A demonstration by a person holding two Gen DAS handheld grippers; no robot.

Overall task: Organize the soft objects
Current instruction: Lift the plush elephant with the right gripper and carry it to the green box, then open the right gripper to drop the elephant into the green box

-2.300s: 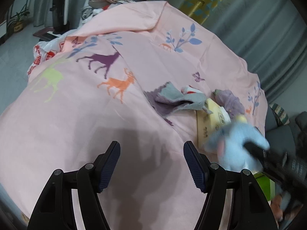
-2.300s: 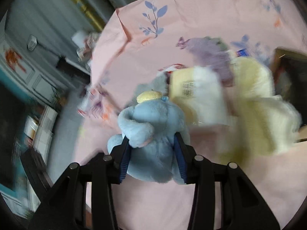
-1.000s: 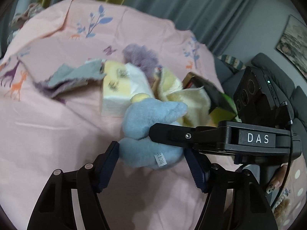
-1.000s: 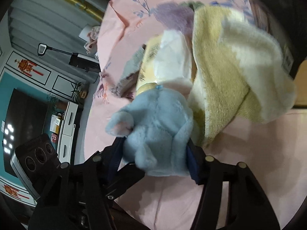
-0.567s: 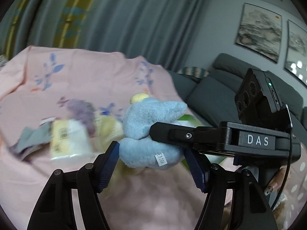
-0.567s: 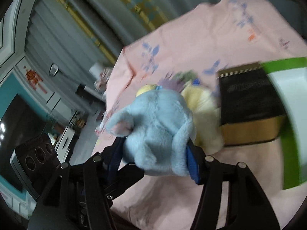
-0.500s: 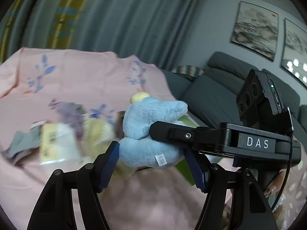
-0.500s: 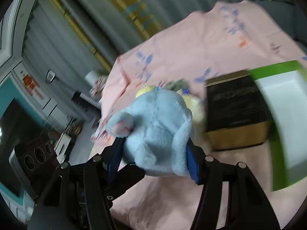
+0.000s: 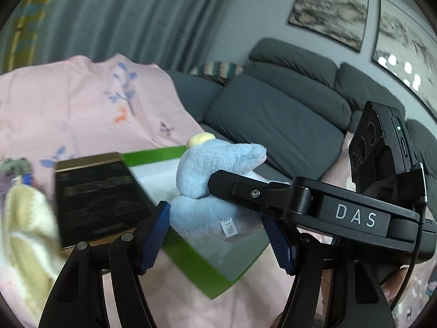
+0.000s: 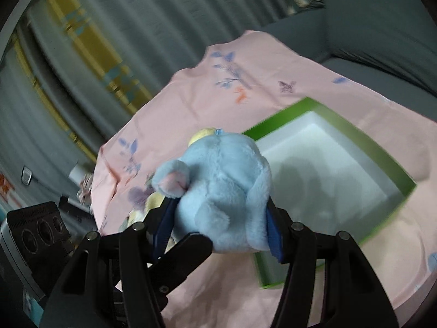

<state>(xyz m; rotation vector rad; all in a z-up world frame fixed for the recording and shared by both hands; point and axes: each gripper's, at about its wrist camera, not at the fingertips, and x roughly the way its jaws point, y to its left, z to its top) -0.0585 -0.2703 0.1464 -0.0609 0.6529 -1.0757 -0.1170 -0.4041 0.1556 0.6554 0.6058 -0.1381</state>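
- Right gripper (image 10: 218,224), lower centre, clamped on blue plush elephant (image 10: 221,191).
- Left gripper (image 9: 218,235) spread wide around same toy.
- Green box (image 10: 393,164) at centre right, under the toy.

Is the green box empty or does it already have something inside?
Empty, as far as visible: the green box shows only bare white interior; the blue plush hides one corner.

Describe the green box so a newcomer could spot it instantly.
Start at the pink sheet spread in front of the grey sofa. On it sits the green box, open-topped and white inside, just beyond the blue plush toy held in the right gripper. Unlike the closed black box beside it, it is bright green and open.
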